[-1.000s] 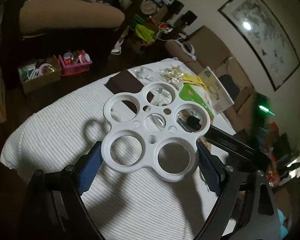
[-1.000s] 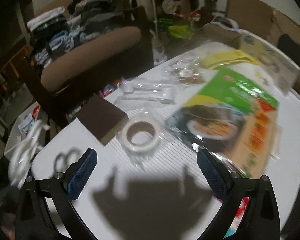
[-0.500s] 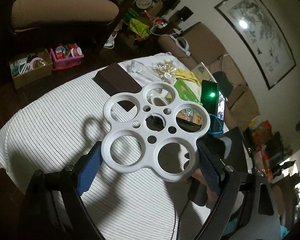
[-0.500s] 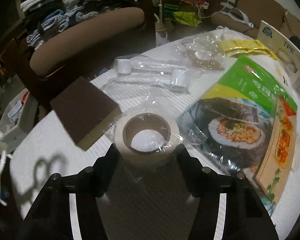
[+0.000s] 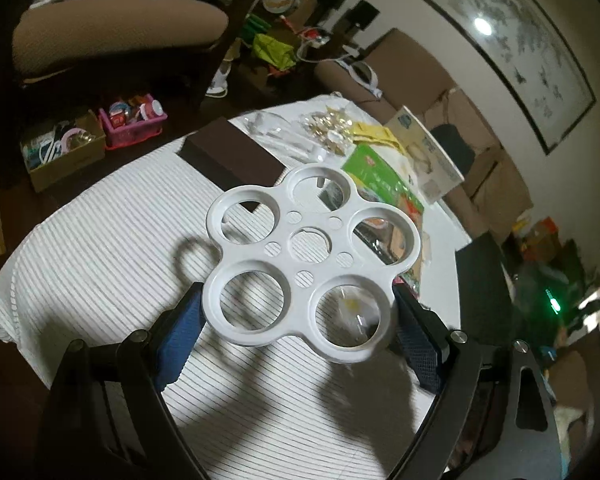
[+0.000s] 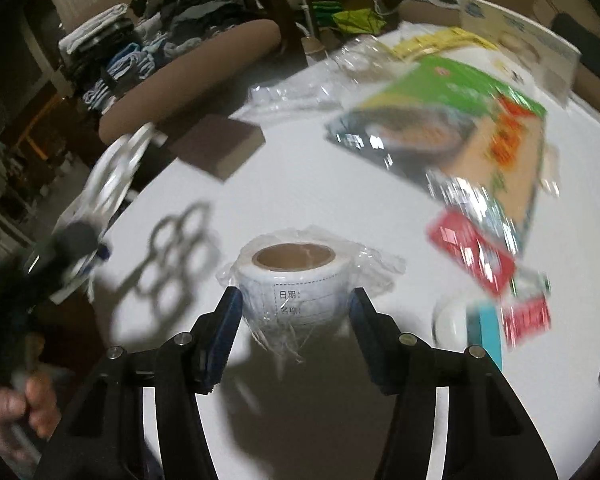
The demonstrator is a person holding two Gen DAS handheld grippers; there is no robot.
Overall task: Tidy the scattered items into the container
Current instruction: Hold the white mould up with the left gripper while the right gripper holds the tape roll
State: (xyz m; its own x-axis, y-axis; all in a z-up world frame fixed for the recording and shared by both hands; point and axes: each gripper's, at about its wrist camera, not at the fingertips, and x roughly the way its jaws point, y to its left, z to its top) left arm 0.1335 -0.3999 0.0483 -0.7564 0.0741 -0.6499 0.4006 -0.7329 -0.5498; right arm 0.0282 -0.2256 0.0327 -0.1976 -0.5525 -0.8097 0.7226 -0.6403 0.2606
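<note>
My left gripper (image 5: pixel 296 328) is shut on a white plastic holder with several round holes (image 5: pixel 312 268) and holds it above the white striped tablecloth (image 5: pixel 100 264). The holder also shows blurred at the left of the right wrist view (image 6: pixel 116 172). My right gripper (image 6: pixel 294 308) is shut on a plastic-wrapped white label roll (image 6: pixel 294 284) and holds it lifted above the table. No container on the table is in view.
On the table lie a brown sponge block (image 6: pixel 216 146), a green seaweed packet (image 6: pixel 452 120), clear plastic bags (image 6: pixel 300 92), red packets (image 6: pixel 476 256) and a white-and-teal item (image 6: pixel 464 328). On the floor stand a pink basket (image 5: pixel 134 122) and a cardboard box (image 5: pixel 60 152). A brown sofa (image 5: pixel 112 36) lies beyond.
My right gripper closed on the label roll, lifted it and pulled it back toward the near side. My left gripper still holds the holder and has shifted slightly.
</note>
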